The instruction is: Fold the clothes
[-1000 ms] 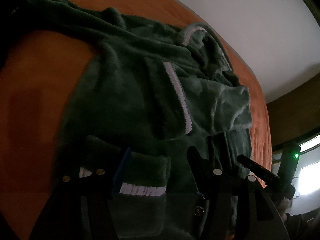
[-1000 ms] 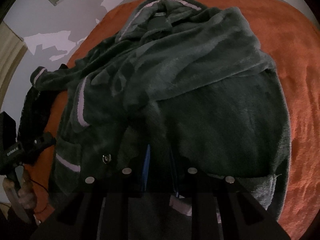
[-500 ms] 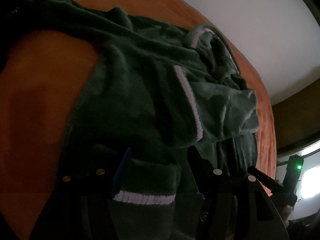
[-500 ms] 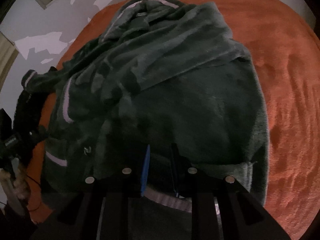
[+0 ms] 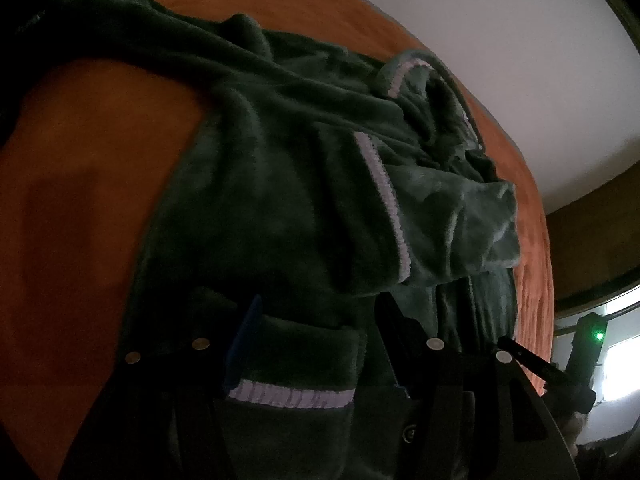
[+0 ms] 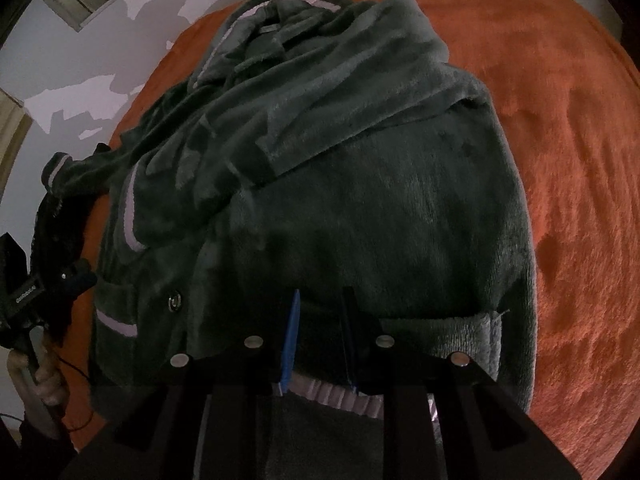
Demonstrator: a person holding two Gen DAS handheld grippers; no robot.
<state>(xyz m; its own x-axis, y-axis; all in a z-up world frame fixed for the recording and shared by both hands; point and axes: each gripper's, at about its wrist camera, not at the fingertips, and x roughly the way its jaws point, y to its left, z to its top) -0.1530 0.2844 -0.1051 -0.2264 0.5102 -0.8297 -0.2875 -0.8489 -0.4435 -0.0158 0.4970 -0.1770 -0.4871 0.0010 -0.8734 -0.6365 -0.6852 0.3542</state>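
A dark green fleece robe (image 5: 260, 200) with white trim lies bunched on an orange bed cover (image 5: 80, 200). My left gripper (image 5: 318, 320) holds a thick fold of its near hem, where a white trim band (image 5: 292, 396) runs between the fingers. In the right wrist view the robe (image 6: 380, 200) fills the middle, a sleeve folded across its top. My right gripper (image 6: 322, 304) is shut on the near hem, beside a metal snap (image 6: 175, 303). Each view shows the other gripper at its edge: the right gripper (image 5: 560, 368) and the left gripper (image 6: 40, 288).
The orange cover (image 6: 560, 160) spreads wide to the right of the robe. A pale wall (image 5: 480, 40) stands behind the bed. A hand (image 6: 40, 380) grips the left tool's handle. A bright window (image 5: 620, 368) glows at the far right.
The right gripper has shifted a little sideways with the hem in it, and the robe's folds have shifted with it. The left gripper keeps its hold and has barely moved.
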